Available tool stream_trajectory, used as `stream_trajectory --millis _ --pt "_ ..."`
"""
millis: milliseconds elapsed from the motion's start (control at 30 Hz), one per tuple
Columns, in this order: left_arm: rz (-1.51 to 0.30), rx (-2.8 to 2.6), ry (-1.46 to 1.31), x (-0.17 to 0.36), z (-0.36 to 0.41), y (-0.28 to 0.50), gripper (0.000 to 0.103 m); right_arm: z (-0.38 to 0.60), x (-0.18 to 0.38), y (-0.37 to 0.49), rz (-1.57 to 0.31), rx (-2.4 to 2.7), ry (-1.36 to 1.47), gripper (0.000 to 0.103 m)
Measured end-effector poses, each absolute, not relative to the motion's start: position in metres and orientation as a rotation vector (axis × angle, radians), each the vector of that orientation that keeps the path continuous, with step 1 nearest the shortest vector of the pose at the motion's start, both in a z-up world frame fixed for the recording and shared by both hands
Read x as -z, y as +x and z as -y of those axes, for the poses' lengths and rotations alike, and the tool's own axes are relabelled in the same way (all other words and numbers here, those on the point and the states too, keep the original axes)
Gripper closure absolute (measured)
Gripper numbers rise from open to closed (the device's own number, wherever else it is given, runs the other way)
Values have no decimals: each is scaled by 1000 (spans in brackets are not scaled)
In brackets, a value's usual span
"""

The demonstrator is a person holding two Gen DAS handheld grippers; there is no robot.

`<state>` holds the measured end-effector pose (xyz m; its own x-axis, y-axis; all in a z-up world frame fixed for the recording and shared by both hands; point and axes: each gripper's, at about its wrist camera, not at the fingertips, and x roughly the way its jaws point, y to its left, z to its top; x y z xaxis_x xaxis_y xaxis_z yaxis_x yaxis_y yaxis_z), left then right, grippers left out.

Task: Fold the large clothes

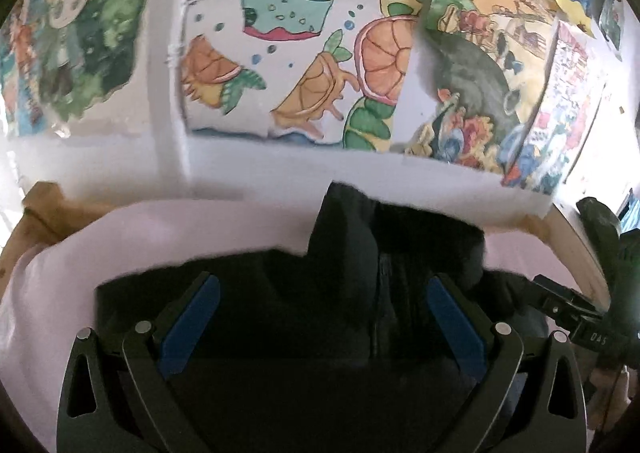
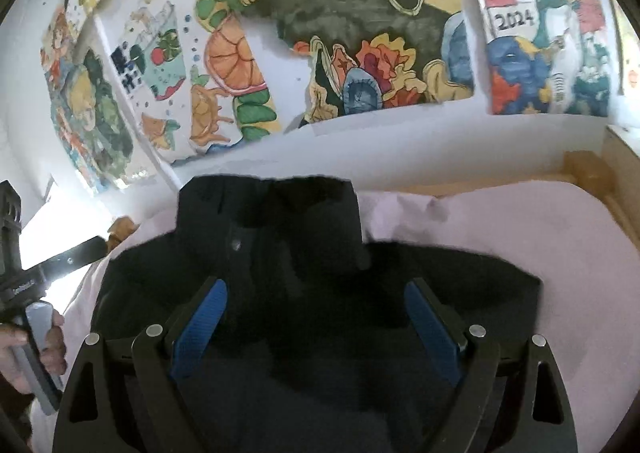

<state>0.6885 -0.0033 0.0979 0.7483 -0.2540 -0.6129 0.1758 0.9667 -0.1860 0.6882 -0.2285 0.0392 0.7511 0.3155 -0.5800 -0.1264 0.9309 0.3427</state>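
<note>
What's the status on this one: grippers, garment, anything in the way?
Left gripper and right gripper both open, empty. Dark garment flat on pink sheet, unfolded. Nothing in the way.

The left tool [image 1: 322,293] hangs wide apart over a dark jacket [image 1: 348,293] spread on a pale pink sheet [image 1: 160,229]; drawings [image 1: 296,37] cover the wall behind.

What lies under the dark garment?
The dark garment lies on a pale pink sheet, with a wooden frame at its edge. Whatever is beneath the garment's middle is covered.
</note>
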Motion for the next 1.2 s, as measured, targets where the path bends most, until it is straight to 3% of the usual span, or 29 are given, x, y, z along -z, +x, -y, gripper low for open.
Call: stream_trajectory --millis 200,233,300,367,400,433,467,600,833,1200 --pt "-720 204 -150 -80 17 737 2 248 -28 743 -661 -213 488 14" --pt "-714 212 -162 -79 17 741 3 249 -27 749 -665 -206 502 21" --pt "-689 231 -197 -76 15 747 13 250 -22 759 -683 -178 514 46" --pt "-695 247 -233 -70 13 753 59 251 -17 764 -695 -159 518 61" --pt "-715 244 -249 -67 13 758 72 251 -15 766 -698 -161 519 65" --pt "-742 245 -277 -63 11 763 91 250 -14 766 -694 -173 519 75" --pt "-748 252 -309 -59 7 763 92 248 -15 765 -690 -184 513 85" --pt "-704 278 -315 -66 -1 746 98 238 -26 749 -672 -203 421 93" --pt "-595 375 -288 -83 -37 666 99 242 -51 682 -594 -242 298 95" --pt "-599 444 -316 -60 -57 566 100 225 -54 567 -508 -292 122 96"
